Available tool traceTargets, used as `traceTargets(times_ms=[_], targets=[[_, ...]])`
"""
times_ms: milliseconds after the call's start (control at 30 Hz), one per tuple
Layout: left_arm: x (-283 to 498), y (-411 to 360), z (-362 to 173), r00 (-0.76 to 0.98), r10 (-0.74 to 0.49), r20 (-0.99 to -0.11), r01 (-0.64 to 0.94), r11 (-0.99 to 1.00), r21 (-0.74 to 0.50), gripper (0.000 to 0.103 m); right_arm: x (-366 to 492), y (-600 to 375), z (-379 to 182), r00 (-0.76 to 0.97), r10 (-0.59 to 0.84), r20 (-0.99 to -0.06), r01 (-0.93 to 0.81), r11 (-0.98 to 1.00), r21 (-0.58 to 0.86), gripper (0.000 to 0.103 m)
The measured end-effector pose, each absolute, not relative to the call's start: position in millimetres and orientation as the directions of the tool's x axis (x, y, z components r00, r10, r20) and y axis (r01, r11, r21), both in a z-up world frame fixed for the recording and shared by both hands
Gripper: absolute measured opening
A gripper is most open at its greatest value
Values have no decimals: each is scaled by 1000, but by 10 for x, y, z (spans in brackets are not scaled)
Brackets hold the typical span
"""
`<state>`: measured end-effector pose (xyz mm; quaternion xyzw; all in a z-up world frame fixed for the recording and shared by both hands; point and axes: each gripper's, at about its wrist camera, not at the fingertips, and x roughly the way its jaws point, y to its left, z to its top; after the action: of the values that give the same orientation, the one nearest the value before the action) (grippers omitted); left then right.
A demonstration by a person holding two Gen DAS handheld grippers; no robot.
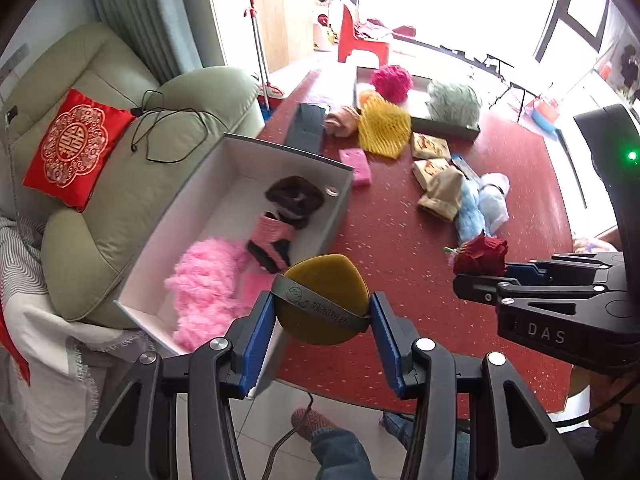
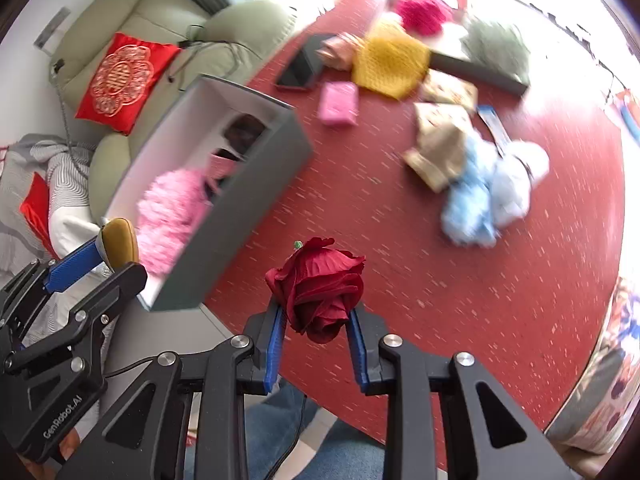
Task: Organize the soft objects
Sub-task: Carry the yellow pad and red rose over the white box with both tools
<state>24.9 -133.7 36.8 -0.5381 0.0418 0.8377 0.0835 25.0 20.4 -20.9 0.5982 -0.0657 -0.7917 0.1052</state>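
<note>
Hidden, cropped and blurred parts

In the right wrist view the far end of the desk (image 2: 460, 240) is smeared: the yellow mesh piece (image 2: 390, 66), the magenta pompom (image 2: 420, 12) and the grey-green fluffy bundle (image 2: 496, 48) have no sharp outline, and the window glare washes out whatever is beyond them. The box (image 2: 240, 184) wall hides most of the dark item (image 2: 244, 130) inside. In the left wrist view the round yellow-brown pad (image 1: 324, 300) covers the box's (image 1: 340, 200) near corner and part of the pink fluff (image 1: 204, 284). The person's legs (image 1: 344, 452) are cut by the bottom edge, and the band's print (image 1: 324, 310) is too small to read.
</note>
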Motion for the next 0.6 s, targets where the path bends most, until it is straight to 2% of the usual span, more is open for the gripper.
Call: traceTargets(times_ms=[233, 600], targets=[[312, -2005, 532, -453, 130, -882, -153, -986, -66, 50, 240, -523, -17, -319, -227, -920, 116, -973, 200, 32], [270, -2681, 736, -507, 57, -860, -32, -998, -47, 50, 46, -1402, 65, -292, -287, -913, 212, -950, 230, 32]])
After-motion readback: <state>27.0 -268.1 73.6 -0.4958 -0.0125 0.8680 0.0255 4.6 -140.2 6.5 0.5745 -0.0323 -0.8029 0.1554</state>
